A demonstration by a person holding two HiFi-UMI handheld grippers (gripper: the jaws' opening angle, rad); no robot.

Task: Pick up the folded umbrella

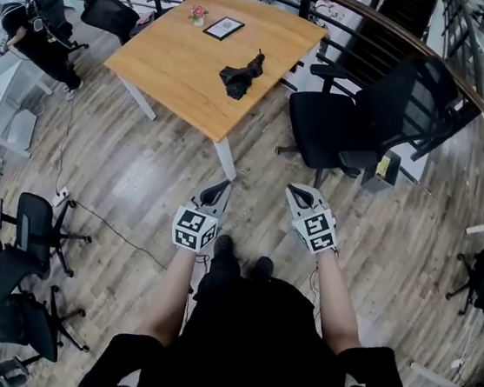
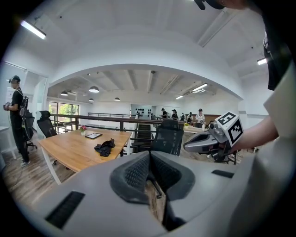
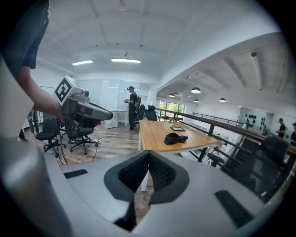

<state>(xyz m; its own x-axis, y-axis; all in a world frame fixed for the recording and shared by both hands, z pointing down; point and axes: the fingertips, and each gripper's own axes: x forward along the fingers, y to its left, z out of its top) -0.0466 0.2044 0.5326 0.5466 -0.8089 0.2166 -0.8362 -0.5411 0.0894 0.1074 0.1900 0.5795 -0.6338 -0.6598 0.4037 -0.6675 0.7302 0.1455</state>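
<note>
Your folded umbrella (image 1: pixel 240 78) reads as black, matt, crumpled cloth, lying on a table (image 1: pixel 180 58) whose top is pale, smooth wood with a soft satin finish (its legs look like white painted metal). The floor (image 1: pixel 139 176) is grey-brown wood plank with a faint sheen, and the office chair (image 1: pixel 329 124) beside the table is black with a matt cloth seat. Your left gripper (image 2: pixel 150 171) and right gripper (image 3: pixel 149 168) have matt grey plastic shells with dark, ribbed pads (image 3: pixel 134 171).

Black folded umbrella (image 1: pixel 241 76) lying flat, crumpled, handle end angled up, on wooden table (image 1: pixel 179 67) near right edge.
</note>
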